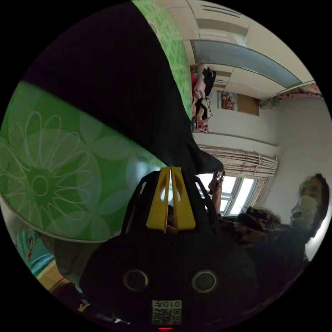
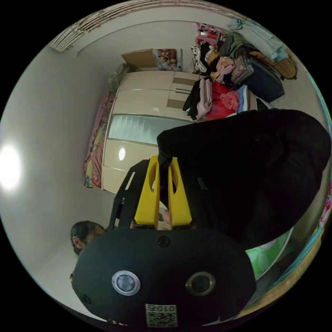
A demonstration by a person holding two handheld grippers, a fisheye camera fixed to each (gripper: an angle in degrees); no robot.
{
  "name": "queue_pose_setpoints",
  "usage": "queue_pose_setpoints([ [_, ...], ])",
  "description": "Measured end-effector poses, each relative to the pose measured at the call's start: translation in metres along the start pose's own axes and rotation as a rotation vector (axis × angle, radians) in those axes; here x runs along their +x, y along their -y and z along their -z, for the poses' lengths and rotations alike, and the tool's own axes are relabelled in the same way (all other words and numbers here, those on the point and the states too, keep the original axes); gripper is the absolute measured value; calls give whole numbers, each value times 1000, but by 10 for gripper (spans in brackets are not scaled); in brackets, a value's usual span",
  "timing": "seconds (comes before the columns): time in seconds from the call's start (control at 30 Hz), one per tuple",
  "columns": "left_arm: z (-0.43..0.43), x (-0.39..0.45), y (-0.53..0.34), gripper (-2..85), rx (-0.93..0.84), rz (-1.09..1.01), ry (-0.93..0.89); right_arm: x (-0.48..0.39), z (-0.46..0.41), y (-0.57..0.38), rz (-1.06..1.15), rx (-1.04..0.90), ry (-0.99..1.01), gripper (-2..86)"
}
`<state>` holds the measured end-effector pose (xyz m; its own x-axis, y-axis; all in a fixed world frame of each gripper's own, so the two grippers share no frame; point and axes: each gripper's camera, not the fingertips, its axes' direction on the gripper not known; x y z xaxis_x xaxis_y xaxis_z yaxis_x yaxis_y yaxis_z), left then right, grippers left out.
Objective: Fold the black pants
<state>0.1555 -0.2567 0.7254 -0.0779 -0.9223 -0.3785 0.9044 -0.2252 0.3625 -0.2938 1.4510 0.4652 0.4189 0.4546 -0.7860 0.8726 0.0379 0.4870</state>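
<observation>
- We're in a bedroom: pale wardrobe doors (image 2: 145,114) behind, a heap of clothes (image 2: 221,79) piled up high, a window (image 1: 235,193) letting in the light.
- The work surface is a round table with a green flower-print cloth (image 1: 52,180); its rim curves past in the left gripper view.
- The black pants (image 1: 114,90) drape across that cloth, running from the far edge toward our left gripper (image 1: 171,169).
- Left gripper: yellow jaws drawn together at the tips, right against a corner of the pants. We can't tell whether cloth is actually caught between them.
- Right gripper (image 2: 164,159): jaws clenched on an edge of the pants (image 2: 249,166), the fabric lifted and hanging off toward the table.
- To do this fold well, we judge both corners should travel level and taut, then land edge on edge.
- Hard to read: black on black hides seams and waistband, so which end we hold is unclear. A person's head (image 2: 83,233) peeks from behind the right gripper's housing.
</observation>
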Motion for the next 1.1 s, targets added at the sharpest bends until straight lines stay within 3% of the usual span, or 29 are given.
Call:
queue_pose_setpoints([
  [0.23, 1, 9, -1, -1, 114, 40, 18, 17, 24, 13, -59, 94, -55, 27],
  [0.33, 6, 8, 2, -1, 126, 51, -31, 34, 35, 8, -139, 141, 28, 27],
  [0.47, -22, 32, 10, -2, 8, -51, -131, 29, 14, 19, -120, 81, 18, 27],
  [0.77, -116, 73, 30, 2, -252, -180, -57, 20, -31, 59, -99, 58, 90, 26],
  [0.93, -131, 77, 46, 22, -209, -176, 24, 29, -43, 70, -119, 58, 111, 27],
  [1.1, -132, 71, 55, 91, -153, -105, -21, 38, -47, 79, -133, 62, 109, 27],
])
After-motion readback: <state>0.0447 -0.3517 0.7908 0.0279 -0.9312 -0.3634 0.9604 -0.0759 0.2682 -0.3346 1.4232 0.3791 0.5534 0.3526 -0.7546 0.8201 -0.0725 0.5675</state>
